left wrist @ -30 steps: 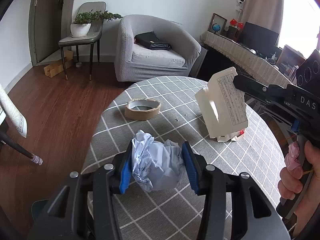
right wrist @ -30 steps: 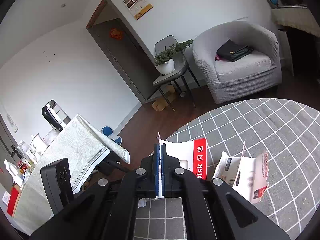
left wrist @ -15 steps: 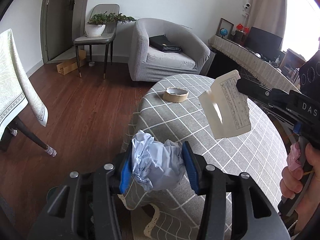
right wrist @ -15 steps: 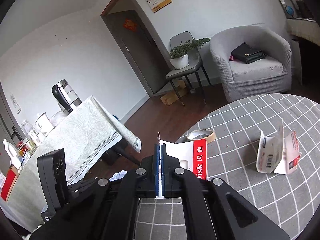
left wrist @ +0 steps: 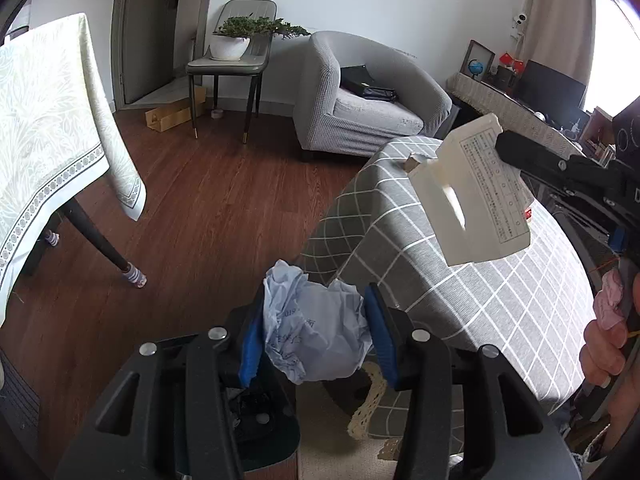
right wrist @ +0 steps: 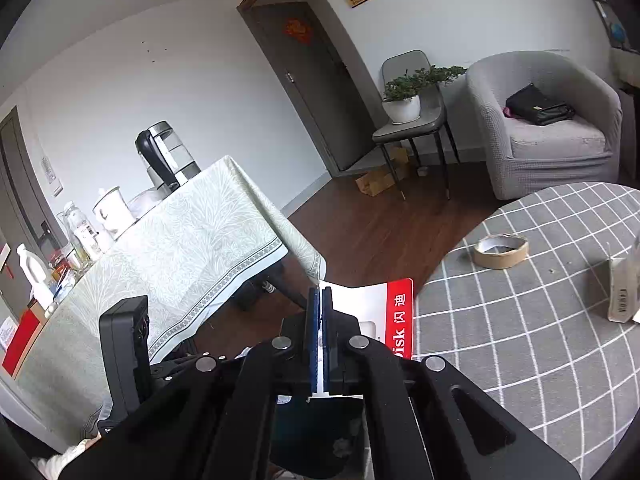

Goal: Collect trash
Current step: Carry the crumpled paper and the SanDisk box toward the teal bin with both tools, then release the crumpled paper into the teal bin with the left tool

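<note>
My left gripper (left wrist: 314,326) is shut on a crumpled pale blue paper ball (left wrist: 314,336) and holds it off the table's left edge, above a dark bin (left wrist: 264,424) on the floor. My right gripper (right wrist: 319,326) is shut on a flat white and red card package (right wrist: 382,320); in the left wrist view the package (left wrist: 476,196) hangs in the air over the round table (left wrist: 500,280). The bin's dark inside (right wrist: 320,436) shows below the right gripper.
On the grey checked table (right wrist: 540,340) lie a roll of brown tape (right wrist: 500,250) and an opened white carton (right wrist: 622,288). A second table with a pale cloth (left wrist: 48,140) stands to the left. A grey armchair (left wrist: 372,100) and a chair with a plant (left wrist: 234,44) stand behind.
Both grippers have moved back and left, off the round table toward the floor by its edge, each still holding its piece. The bin has come into view below them.
</note>
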Demonstrator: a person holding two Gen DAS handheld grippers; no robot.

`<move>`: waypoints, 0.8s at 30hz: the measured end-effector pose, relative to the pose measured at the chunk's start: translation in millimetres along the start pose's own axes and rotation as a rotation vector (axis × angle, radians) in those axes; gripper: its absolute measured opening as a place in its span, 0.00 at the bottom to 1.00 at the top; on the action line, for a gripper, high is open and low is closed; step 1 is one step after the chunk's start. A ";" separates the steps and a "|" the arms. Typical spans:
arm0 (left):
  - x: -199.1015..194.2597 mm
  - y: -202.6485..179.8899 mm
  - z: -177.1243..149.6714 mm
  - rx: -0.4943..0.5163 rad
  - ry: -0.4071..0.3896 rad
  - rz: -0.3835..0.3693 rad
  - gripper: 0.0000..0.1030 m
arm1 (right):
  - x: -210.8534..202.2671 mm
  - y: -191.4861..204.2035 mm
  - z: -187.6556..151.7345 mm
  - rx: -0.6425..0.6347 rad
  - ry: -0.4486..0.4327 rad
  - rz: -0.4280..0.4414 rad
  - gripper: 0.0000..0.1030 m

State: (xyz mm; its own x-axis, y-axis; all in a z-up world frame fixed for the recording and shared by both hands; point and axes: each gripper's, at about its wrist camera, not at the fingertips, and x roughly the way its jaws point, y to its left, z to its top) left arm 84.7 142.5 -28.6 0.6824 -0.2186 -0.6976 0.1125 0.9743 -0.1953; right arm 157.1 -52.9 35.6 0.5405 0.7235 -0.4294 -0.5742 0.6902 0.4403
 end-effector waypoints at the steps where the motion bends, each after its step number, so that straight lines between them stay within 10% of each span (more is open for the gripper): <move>1: 0.1 5.4 -2.8 0.000 0.006 0.008 0.48 | 4.1 5.5 -1.0 -0.010 0.008 0.009 0.01; 24: 45.2 101.2 -70.7 -0.077 0.268 0.133 0.49 | 100.5 77.4 -28.5 -0.062 0.163 0.161 0.01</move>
State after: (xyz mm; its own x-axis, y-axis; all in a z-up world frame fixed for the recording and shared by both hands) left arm 75.9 227.4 -128.6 0.4714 -0.1060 -0.8755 -0.0268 0.9906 -0.1343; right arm 149.4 73.0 4.1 0.3350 0.8098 -0.4817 -0.6844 0.5605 0.4663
